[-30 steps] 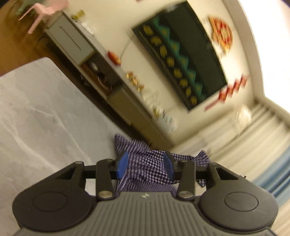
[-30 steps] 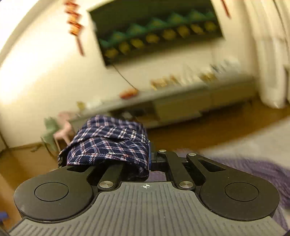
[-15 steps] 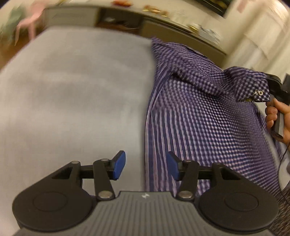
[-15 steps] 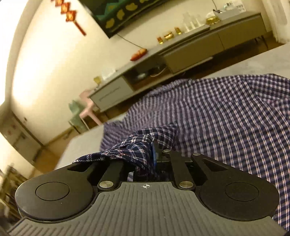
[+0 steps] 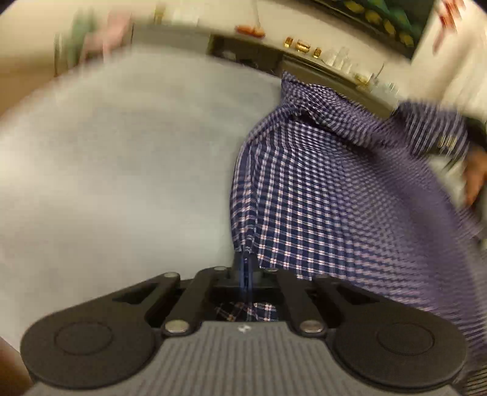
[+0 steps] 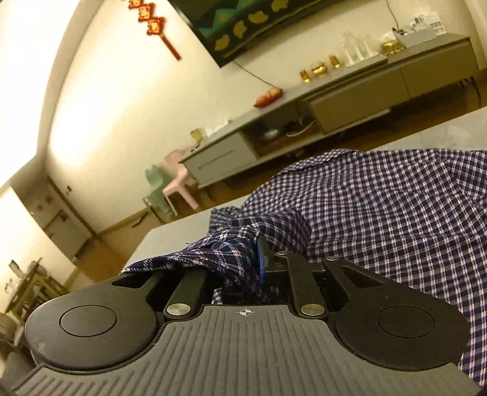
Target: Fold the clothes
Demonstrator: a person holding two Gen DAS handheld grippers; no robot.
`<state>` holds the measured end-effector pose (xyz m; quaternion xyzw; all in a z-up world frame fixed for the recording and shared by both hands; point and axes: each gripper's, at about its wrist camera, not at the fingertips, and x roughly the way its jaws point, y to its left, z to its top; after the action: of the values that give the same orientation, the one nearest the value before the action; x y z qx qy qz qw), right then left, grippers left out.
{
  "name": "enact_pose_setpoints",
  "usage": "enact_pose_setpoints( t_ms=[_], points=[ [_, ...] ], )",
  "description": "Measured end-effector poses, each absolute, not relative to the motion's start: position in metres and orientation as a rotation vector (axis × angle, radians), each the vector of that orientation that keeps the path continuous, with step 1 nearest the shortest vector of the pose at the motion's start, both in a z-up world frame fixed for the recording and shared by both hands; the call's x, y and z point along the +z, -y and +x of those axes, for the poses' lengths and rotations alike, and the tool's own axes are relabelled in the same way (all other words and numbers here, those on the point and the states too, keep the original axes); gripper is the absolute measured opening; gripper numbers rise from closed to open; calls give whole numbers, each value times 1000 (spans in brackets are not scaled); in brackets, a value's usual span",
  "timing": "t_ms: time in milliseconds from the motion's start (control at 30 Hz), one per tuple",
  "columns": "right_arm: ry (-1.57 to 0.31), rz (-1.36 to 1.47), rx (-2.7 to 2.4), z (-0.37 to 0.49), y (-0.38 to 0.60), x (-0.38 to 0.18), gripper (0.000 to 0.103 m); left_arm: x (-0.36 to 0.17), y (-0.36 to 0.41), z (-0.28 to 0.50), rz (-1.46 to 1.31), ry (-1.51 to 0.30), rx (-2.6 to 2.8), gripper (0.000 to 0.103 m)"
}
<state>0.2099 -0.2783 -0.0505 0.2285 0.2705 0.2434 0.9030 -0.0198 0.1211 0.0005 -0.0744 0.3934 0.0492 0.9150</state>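
Fingers of the left gripper (image 5: pixel 245 268) and right gripper (image 6: pixel 258 259) were each clenched on an edge of the plaid shirt (image 5: pixel 319 189), spreading it over the desk (image 5: pixel 121 167) for folding.

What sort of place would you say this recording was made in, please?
Most likely a home living room: a long low media cabinet along the wall, a wall-mounted television above it, and small plastic children's chairs on a wooden floor.
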Motion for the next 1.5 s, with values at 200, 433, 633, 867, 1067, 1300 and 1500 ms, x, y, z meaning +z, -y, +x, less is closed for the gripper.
enact_pose_setpoints(
  t_ms=[200,433,633,867,1067,1300,1500],
  points=[
    [-357,631,340,193,351,-9,7,12,-19,-58,358,-666,136,2],
    [-674,710,259,220,388,-78,11,-14,-22,-62,285,-771,29,13],
    [-834,596,261,234,357,-90,75,0,-53,-74,158,-757,44,17],
    [-762,952,78,213,404,-83,98,6,-75,-86,38,-760,74,37],
    [-765,697,-32,200,395,-67,97,10,-73,-88,20,-767,-38,2],
    [-646,122,112,171,328,-25,97,29,-58,-106,31,-671,-133,25],
    [-602,94,567,117,265,-5,98,21,-113,-97,-116,-701,74,56]
  ],
)
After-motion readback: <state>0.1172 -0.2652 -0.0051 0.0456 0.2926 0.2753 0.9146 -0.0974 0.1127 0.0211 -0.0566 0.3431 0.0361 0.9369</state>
